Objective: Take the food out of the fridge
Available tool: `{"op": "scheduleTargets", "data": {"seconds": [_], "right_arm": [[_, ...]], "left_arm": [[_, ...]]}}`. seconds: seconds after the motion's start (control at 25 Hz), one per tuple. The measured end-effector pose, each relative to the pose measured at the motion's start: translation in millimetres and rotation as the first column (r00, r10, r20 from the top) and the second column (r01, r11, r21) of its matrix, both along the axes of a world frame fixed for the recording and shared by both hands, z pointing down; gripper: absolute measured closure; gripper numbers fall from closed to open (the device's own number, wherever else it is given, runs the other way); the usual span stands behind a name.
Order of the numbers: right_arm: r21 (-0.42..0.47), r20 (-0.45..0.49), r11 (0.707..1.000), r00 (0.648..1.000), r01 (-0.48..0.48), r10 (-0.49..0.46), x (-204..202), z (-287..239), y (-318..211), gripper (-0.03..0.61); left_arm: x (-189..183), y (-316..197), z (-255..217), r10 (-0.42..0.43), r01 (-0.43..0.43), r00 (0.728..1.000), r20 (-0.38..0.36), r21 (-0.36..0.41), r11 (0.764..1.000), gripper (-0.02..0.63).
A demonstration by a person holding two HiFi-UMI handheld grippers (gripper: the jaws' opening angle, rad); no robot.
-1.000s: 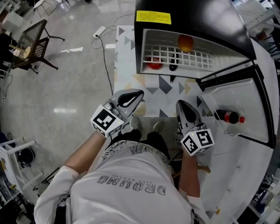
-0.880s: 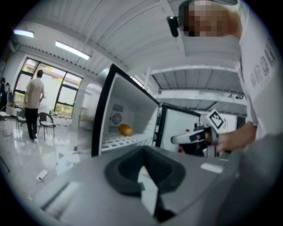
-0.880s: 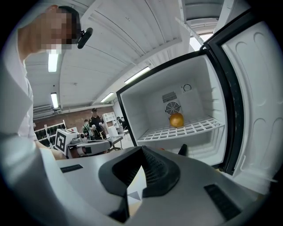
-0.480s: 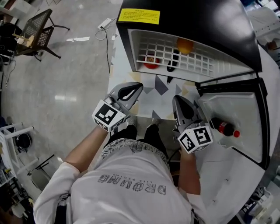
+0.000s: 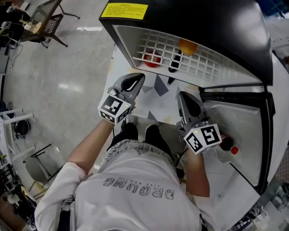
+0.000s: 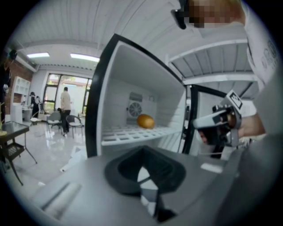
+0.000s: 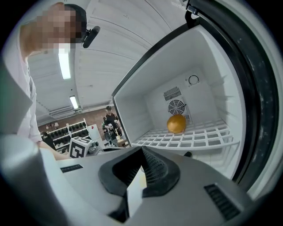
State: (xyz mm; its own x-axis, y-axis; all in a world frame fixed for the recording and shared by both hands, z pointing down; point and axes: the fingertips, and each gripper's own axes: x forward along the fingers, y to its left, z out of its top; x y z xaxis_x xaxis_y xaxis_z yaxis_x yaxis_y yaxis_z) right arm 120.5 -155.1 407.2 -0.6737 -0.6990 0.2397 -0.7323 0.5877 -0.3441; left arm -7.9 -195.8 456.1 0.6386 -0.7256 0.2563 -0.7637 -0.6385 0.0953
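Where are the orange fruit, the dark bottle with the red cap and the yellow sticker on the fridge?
Round orange fruit (image 7: 177, 124): right gripper view, middle of its skin.
Dark plastic bottle with red cap (image 5: 227, 143): head view, dark part near the cap.
Yellow rectangular sticker (image 5: 124, 10): head view, its middle.

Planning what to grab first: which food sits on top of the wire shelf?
The orange; the red fruit and dark item lie under that shelf, seen through its grid.

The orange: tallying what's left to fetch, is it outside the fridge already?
No, the orange sits on the white wire shelf inside the open fridge.
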Motion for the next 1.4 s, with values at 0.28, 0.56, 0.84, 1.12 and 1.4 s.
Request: {"op": "scheduleTargets", "data": {"seconds": [0.28, 0.56, 0.84, 1.12, 1.4], "right_arm": [[-0.041, 0.007, 0.999, 1.000, 0.030, -0.029, 13.2, 16.7, -5.7, 0.586], [-0.080, -0.002, 0.995, 0.998, 0.064, -0.065, 17.8, 35.7, -3.6, 0.586], [-0.107, -0.006, 0.990, 0.995, 0.096, -0.097, 18.3, 51.7, 2.8, 0.586], [-0.133, -0.008, 0.982, 0.991, 0.133, -0.135, 11.9, 65.0, 11.7, 0.586], [-0.167, 0.002, 0.973, 0.987, 0.159, -0.161, 6.8, 80.4, 21.8, 0.586]], "left_arm": [[4.3, -21.5, 32.8, -0.096, 0.098, 0.994, 0.055, -0.020, 0.995, 0.594], [13.4, -47.2, 52.1, -0.166, 0.167, 0.983, 0.080, -0.005, 0.986, 0.484], [15.1, -62.4, 68.1, -0.242, 0.242, 0.963, 0.116, 0.016, 0.970, 0.416], [15.3, -72.3, 90.9, -0.327, 0.331, 0.933, 0.149, -0.004, 0.944, 0.336], [18.0, -83.2, 104.7, -0.393, 0.398, 0.905, 0.165, 0.004, 0.917, 0.294]]}}
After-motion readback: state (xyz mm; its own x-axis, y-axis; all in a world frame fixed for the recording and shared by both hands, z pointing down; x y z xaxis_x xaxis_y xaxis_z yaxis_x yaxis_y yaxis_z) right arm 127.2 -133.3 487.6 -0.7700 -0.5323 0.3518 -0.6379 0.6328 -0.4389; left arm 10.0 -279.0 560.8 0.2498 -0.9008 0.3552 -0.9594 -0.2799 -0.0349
